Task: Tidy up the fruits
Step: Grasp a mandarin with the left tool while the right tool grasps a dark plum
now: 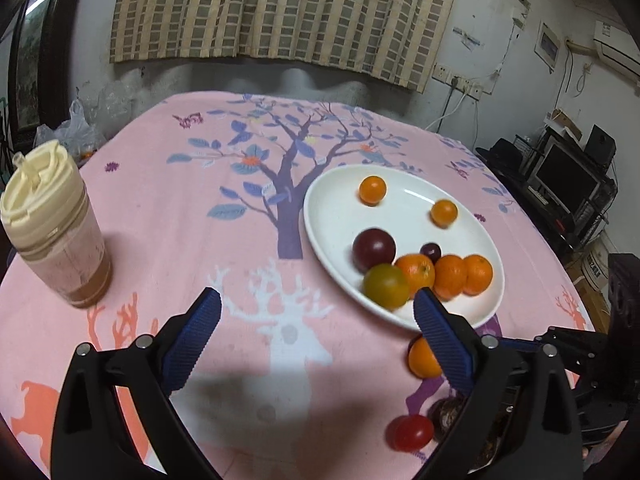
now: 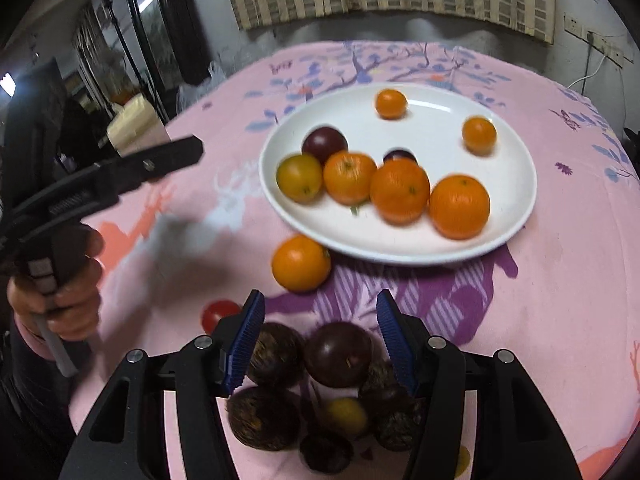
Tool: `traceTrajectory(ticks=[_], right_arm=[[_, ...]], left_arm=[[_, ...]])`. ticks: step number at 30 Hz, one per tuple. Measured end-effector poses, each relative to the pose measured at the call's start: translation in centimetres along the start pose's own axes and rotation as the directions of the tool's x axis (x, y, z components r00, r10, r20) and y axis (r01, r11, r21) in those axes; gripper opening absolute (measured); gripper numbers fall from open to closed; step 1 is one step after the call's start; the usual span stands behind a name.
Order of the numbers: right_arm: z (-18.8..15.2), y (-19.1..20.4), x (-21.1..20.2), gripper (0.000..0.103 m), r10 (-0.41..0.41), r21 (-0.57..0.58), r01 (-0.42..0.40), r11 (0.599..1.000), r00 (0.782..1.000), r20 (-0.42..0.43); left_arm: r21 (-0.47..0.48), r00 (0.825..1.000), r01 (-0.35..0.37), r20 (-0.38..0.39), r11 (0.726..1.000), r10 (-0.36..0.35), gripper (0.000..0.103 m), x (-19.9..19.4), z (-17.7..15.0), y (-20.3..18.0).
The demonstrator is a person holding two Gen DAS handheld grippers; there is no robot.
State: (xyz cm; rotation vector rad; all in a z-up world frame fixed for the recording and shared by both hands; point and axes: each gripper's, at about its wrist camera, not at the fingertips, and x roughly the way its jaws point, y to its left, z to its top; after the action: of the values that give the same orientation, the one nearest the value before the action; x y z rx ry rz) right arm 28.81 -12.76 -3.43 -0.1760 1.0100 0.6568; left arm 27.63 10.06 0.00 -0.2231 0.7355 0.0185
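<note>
A white plate (image 1: 332, 216) (image 2: 508, 216) on the pink cloth holds several oranges, a dark plum (image 1: 374, 249) (image 2: 324, 142) and a yellow-green fruit (image 1: 386, 285) (image 2: 299, 178). An orange (image 1: 423, 358) (image 2: 301, 263) and a red tomato (image 1: 410, 433) (image 2: 216, 314) lie on the cloth in front of the plate. My left gripper (image 1: 318, 306) is open and empty, above the cloth left of the plate. My right gripper (image 2: 320, 312) is open above a pile of dark fruits, with a plum (image 2: 338, 354) between its fingers, not gripped.
A lidded tumbler (image 1: 52, 224) with a brown drink stands at the table's left. Plastic bags (image 1: 76, 128) lie at the far left edge. The left gripper and the hand that holds it (image 2: 60, 300) show at the left of the right wrist view.
</note>
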Motion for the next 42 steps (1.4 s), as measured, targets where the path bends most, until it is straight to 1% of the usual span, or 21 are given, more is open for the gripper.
traceTrajectory(ticks=[3,4,5,7,10,12,15,17,19,20,22,24,26,28,30,33,36,38,40,41,42], right_arm=[[-0.8,-0.3,0.2,0.056,-0.025,-0.004,0.025,1.0,1.0,-0.018],[-0.9,-0.3,0.2,0.051,-0.032,-0.006,0.032,0.999,0.999,-0.022],[-1.1,-0.2,0.2,0.049,-0.034,-0.014,0.034,0.999,0.999,-0.019],[-1.3,0.1,0.2,0.047,-0.033,-0.04,0.033,0.999,0.999,-0.018],[-1.6,1.1,0.2,0.047,-0.078,-0.116,0.077,0.99,0.997,-0.007],[-1.6,1.3,0.2,0.047,-0.093,-0.138,0.092,0.986,0.996,0.001],[-1.6,1.1,0.0,0.038,-0.059,-0.132,0.057,0.99,0.998,-0.01],[-1.6,1.1,-0.1,0.037,-0.051,-0.128,0.049,0.991,0.999,-0.012],[-1.3,0.5,-0.4,0.037,0.004,-0.084,-0.005,0.996,1.0,-0.013],[-1.2,-0.1,-0.8,0.036,0.047,-0.048,-0.047,0.998,0.999,-0.001],[-0.8,-1.4,-2.3,0.036,0.119,0.025,-0.121,0.992,0.991,0.058],[-0.5,-2.6,-3.7,0.036,0.167,0.081,-0.177,0.981,0.979,0.12],[-0.5,-3.4,-4.7,0.037,0.181,0.117,-0.201,0.973,0.97,0.164],[-0.4,-3.7,-5.2,0.037,0.178,0.132,-0.204,0.97,0.966,0.186],[-0.5,-4.0,-5.5,0.037,0.179,0.146,-0.208,0.967,0.965,0.194],[-0.5,-4.4,-5.4,0.037,0.184,0.163,-0.216,0.963,0.964,0.192],[-0.4,-4.8,-5.2,0.037,0.187,0.181,-0.221,0.958,0.964,0.187],[-0.4,-4.8,-5.0,0.037,0.186,0.189,-0.221,0.957,0.965,0.187],[-0.4,-4.9,-4.9,0.037,0.192,0.195,-0.227,0.954,0.964,0.183],[-0.4,-4.9,-4.8,0.037,0.197,0.198,-0.231,0.953,0.964,0.177],[-0.5,-5.0,-4.6,0.037,0.199,0.2,-0.233,0.952,0.964,0.173]], left_arm=[[0.012,1.0,-0.022,-0.005,1.0,0.022,0.095,0.0,-0.4,0.0],[0.012,1.0,-0.023,-0.008,1.0,0.023,0.095,0.0,-0.4,0.1],[0.01,1.0,-0.019,-0.012,1.0,0.019,0.095,0.0,-0.5,0.1],[0.009,1.0,-0.016,-0.017,1.0,0.017,0.095,0.0,-0.5,0.0],[0.019,0.999,-0.023,-0.022,1.0,0.024,0.095,0.2,-0.6,-0.1],[0.025,0.999,-0.022,-0.027,0.999,0.023,0.095,0.3,-0.6,-0.4],[0.04,0.999,-0.023,-0.033,0.999,0.024,0.095,0.4,-0.8,-0.7],[0.05,0.999,-0.022,-0.04,0.998,0.024,0.095,0.6,-0.9,-0.9],[0.059,0.999,-0.018,-0.049,0.998,0.021,0.095,0.8,-1.0,-1.1],[0.064,0.998,-0.008,-0.057,0.998,0.011,0.095,0.8,-1.0,-1.2],[0.074,0.995,0.05,-0.088,0.996,-0.044,0.095,1.0,-1.2,-1.6],[0.089,0.984,0.133,-0.134,0.987,-0.12,0.095,1.4,-1.6,-2.5],[0.128,0.973,0.182,-0.167,0.975,-0.16,0.094,1.9,-2.2,-3.8],[0.188,0.964,0.214,-0.2,0.959,-0.175,0.079,2.6,-2.7,-5.4],[0.225,0.957,0.226,-0.231,0.948,-0.174,0.073,3.4,-3.3,-6.7],[0.292,0.958,0.211,-0.251,0.933,-0.138,0.068,4.7,-3.8,-8.4],[0.317,0.952,0.216,-0.277,0.923,-0.128,0.065,5.8,-4.0,-9.5],[0.34,0.952,0.209,-0.285,0.917,-0.111,0.063,6.4,-4.2,-10.2],[0.36,0.948,0.207,-0.302,0.91,-0.097,0.048,7.1,-4.5,-10.6],[0.369,0.951,0.198,-0.295,0.908,-0.087,0.048,7.1,-4.6,-10.7],[0.382,0.955,0.187,-0.285,0.905,-0.077,0.043,7.1,-4.7,-10.8]])
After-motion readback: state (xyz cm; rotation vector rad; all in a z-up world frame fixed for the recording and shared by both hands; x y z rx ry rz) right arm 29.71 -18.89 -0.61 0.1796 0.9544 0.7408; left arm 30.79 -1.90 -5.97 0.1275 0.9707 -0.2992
